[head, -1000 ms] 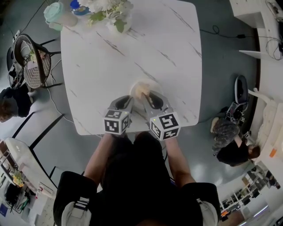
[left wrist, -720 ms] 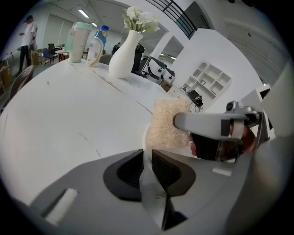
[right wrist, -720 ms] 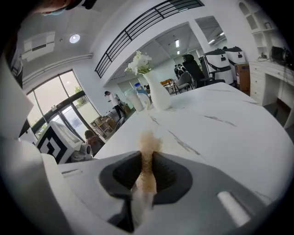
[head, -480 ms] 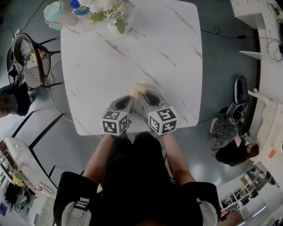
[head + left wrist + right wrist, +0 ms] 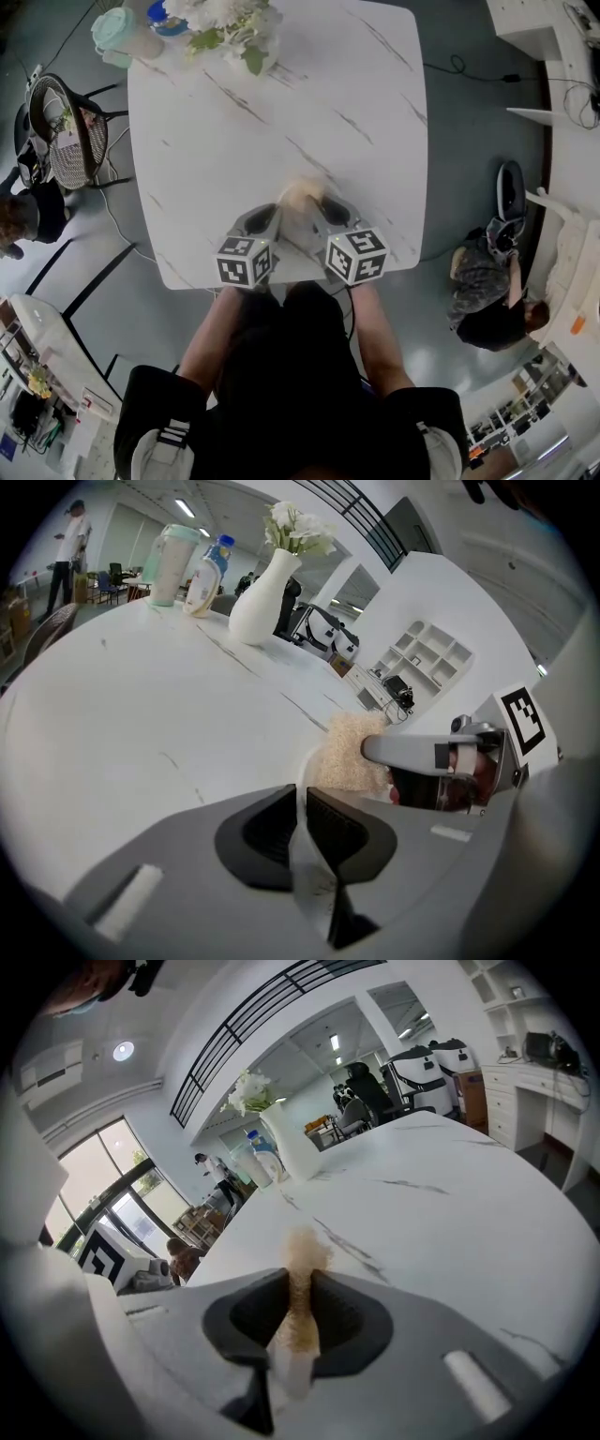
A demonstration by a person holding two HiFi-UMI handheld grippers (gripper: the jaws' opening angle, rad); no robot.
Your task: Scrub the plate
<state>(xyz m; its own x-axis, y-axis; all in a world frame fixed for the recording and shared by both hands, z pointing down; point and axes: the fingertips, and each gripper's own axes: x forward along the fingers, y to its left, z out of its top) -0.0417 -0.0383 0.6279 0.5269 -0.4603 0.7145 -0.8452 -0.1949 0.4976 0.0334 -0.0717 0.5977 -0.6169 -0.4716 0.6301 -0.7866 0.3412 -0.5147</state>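
Seen from above, right tongs [image 5: 323,208] are sitting a touch lower and more rolled than a second ago, and left tongs [image 5: 270,214] have just been narrowing. They are crowding together over the near edge of the marbled counter [image 5: 281,112], with a tan sponge [image 5: 300,194] poking out ahead of them.

From the left gripper view, the dark ribbed pads are pinching the rim of the plate [image 5: 302,855], which is thin, white and glossy. That grip is probably steadying it for the scrub. The sponge is pressing against its upper edge, looking coarse and fibrous.

From the right gripper view, those tongs are squeezing the sponge flat, likely so it cannot slip under pressure. A smooth white vase [image 5: 289,1147] is standing well apart.
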